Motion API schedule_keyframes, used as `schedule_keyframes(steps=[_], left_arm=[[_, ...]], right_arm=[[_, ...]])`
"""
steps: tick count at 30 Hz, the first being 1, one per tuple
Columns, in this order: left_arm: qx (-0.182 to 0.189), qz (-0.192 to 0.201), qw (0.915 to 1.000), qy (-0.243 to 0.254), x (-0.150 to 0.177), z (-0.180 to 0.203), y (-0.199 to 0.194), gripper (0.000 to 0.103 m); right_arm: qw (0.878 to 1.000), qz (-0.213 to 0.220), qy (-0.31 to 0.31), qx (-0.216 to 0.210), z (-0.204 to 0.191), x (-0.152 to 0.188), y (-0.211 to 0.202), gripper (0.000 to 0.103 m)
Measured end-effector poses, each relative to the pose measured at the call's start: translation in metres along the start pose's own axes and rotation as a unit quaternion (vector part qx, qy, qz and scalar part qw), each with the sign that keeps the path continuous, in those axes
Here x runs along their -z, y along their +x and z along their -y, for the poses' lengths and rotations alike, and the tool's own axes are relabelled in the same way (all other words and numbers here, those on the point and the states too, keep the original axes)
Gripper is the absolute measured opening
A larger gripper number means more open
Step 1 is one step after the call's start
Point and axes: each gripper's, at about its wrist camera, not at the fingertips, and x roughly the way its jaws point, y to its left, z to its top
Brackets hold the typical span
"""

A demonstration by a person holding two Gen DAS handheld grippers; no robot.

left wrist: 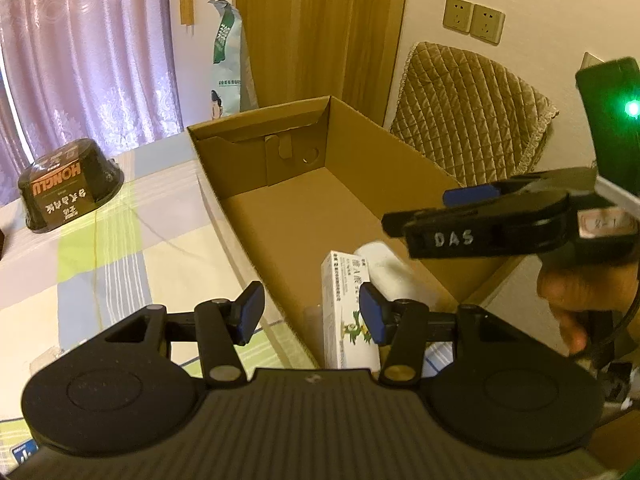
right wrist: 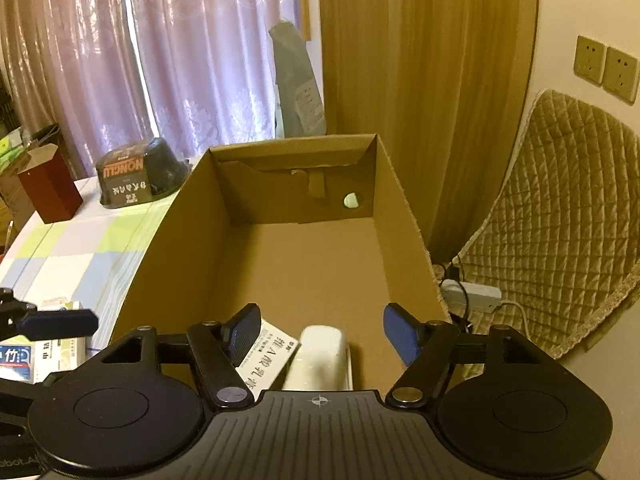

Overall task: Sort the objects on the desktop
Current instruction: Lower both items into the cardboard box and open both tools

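Note:
An open cardboard box (left wrist: 304, 216) stands on the checked tablecloth (left wrist: 120, 264). At its near end lie a white carton with a green frog print (left wrist: 346, 304) and a white tube-like object (left wrist: 386, 268). My left gripper (left wrist: 311, 314) is open over the box's near left wall, with nothing between its fingers. Held by a hand (left wrist: 572, 292), my right gripper (left wrist: 416, 210) reaches in over the box from the right. In the right wrist view my right gripper (right wrist: 322, 332) is open above the carton (right wrist: 266, 356) and the white object (right wrist: 320, 356), gripping neither.
A black upturned instant-noodle bowl (left wrist: 68, 188) sits at the table's far left, with a dark red box (right wrist: 48, 188) beside it. Small medicine cartons (right wrist: 52, 346) lie left of the cardboard box (right wrist: 296, 248). A quilted chair back (left wrist: 472, 112) and a power strip (right wrist: 476, 294) are on the right.

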Motion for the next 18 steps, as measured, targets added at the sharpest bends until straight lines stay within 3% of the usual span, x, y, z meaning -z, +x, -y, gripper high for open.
schedule_keyframes(steps=[15, 18], left_arm=[[-0.006, 0.004, 0.9999, -0.014, 0.017, -0.01, -0.039, 0.047], [-0.009, 0.009, 0.9996, -0.024, 0.026, -0.014, -0.053, 0.051]], right_arm=[[1.0, 0.014, -0.003, -0.001, -0.018, 0.006, -0.043, 0.071], [1.0, 0.023, -0.002, -0.009, -0.025, 0.01, -0.059, 0.071]])
